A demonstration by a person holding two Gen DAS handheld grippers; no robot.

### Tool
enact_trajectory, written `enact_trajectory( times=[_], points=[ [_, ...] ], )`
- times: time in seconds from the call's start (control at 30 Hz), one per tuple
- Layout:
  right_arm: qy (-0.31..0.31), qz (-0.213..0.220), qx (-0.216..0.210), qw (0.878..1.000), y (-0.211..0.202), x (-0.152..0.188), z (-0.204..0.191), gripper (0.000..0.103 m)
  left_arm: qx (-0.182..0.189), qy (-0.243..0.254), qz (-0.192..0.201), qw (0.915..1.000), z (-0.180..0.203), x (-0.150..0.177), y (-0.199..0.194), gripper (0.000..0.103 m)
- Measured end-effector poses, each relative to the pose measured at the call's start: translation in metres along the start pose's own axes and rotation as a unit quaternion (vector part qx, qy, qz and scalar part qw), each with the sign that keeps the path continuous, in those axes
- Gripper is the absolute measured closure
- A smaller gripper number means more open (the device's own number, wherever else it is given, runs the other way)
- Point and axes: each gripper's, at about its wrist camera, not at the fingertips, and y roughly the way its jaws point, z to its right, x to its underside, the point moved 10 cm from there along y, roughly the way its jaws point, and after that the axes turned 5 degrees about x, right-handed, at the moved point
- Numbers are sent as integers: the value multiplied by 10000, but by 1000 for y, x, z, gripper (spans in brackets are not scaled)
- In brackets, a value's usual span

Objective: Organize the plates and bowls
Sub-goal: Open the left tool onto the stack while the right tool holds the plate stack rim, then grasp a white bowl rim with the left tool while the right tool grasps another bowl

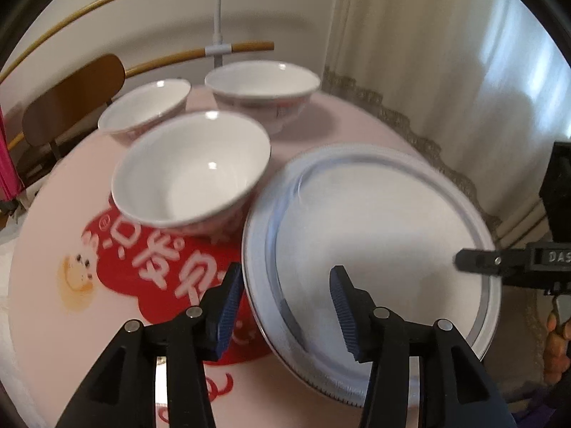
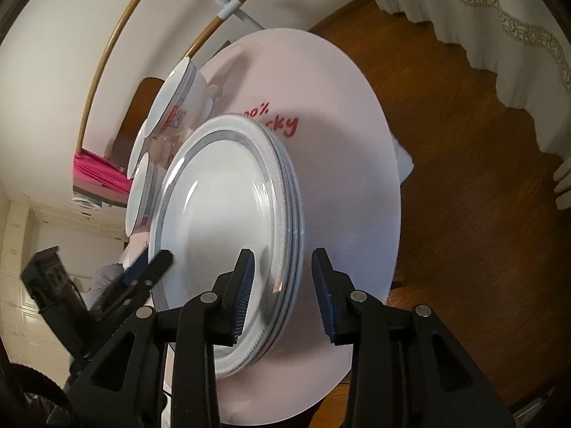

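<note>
Both grippers, left and right, stood apart astride the plate stack's rim, pads clear (apparently releasing). Three bowls waited toward the tabletop's far edge, probably next for stacking.

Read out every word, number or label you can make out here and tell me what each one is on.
"DAS", cut off at the frame edge: on the right tool's body.
"00%" above "cky", both partly hidden by the plate stack: red print on the round table.
Large white characters on the table's red patch: not legible to me.
</note>
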Motion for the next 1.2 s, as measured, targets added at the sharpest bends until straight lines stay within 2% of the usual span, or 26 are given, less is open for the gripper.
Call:
enact_trajectory(
  times=[0.07, 0.2, 0.37, 0.53, 0.7, 0.77, 0.8, 0.87, 0.93, 1.07, 1.2],
  points=[
    [-24, -4, -20, 10000, 1, 1, 0, 76, 22, -19, -9, 10000, 1, 4, 2, 59],
    [16, 32, -78, 10000, 1, 1, 1, 76, 30, -36, -11, 10000, 1, 3, 2, 59],
    [-25, 10, 61, 10000, 1, 2, 1, 73, 65, -130, -69, 9999, -3, 4, -9, 57],
    [-309, 131, 495, 9982, -17, -3, -6, 73, 120, -218, -61, 9997, -13, -1, -39, 54],
    [-764, 356, 1153, 9897, -46, -15, -18, 71, 115, -608, 89, 9980, -39, -16, -79, 50],
    [-896, 466, 1253, 9870, -56, -22, -29, 70, 74, -764, 165, 9969, -53, -26, -93, 48],
    [-950, 513, 1223, 9866, -61, -25, -37, 69, 52, -793, 212, 9966, -60, -31, -100, 46],
    [-1093, 559, 1133, 9859, -66, -31, -57, 61, 16, -852, 248, 9961, -71, -41, -107, 43],
    [-1312, 552, 1001, 9848, -64, -36, -84, 59, 63, -990, 223, 9948, -83, -51, -108, 43],
    [-1537, 381, 766, 9844, -43, -42, -130, 59, 172, -1047, 21, 9944, -102, -66, -93, 43],
    [-1606, 161, 846, 9833, -9, -48, -161, 58, 395, -946, -365, 9941, -115, -75, -65, 45]
  ],
)
